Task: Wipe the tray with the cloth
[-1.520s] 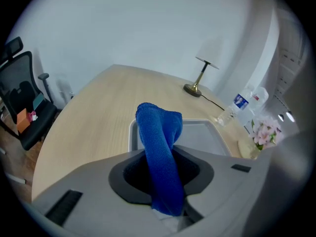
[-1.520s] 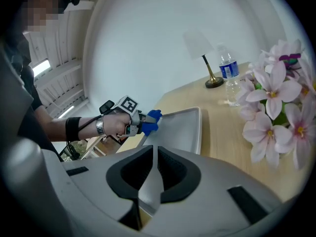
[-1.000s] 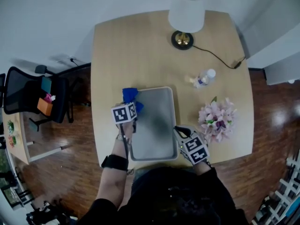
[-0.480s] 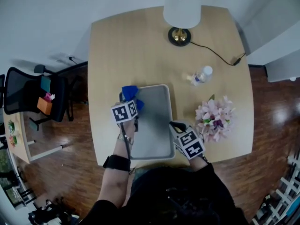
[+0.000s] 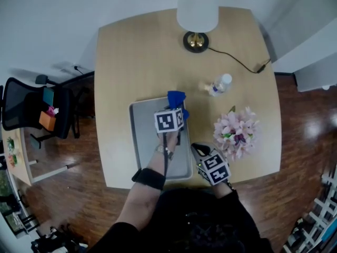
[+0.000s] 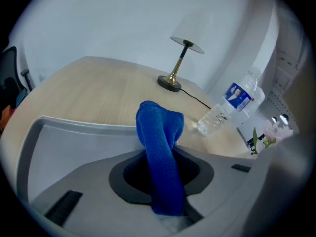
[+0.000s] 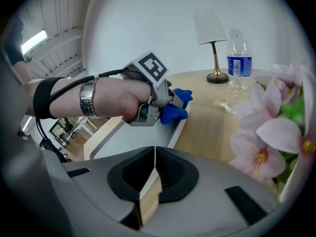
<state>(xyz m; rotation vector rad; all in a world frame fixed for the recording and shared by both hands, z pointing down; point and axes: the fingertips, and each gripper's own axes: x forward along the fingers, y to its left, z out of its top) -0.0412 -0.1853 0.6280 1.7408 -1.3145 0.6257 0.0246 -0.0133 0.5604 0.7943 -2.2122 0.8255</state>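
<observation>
While the left gripper [image 5: 174, 109] sits over the far right corner of the tray [image 5: 142, 141], its jaws are clamped on the blue cloth [image 5: 176, 96]. In the left gripper view the cloth runs up out of the jaws in a folded bunch. Its free end is at the tray's far rim, by that corner. The grey tray lies flat on the counter [image 5: 131, 62], near the front edge, with the long side running away from the person.

The right gripper [image 5: 198, 149] is at the tray's right rim, close to the near corner. Its jaws are closed together. The rim leads straight to their tips, and whether they nip it is unclear.

Other items on the counter:
- A lamp [image 5: 197, 12] stands at the far side, with a cord trailing right.
- A water bottle [image 5: 217, 85] lies right of the tray, well apart from it.
- Pink flowers [image 5: 235, 132] are near the right gripper.

An office chair [image 5: 26, 109] stands on the floor to the left.
</observation>
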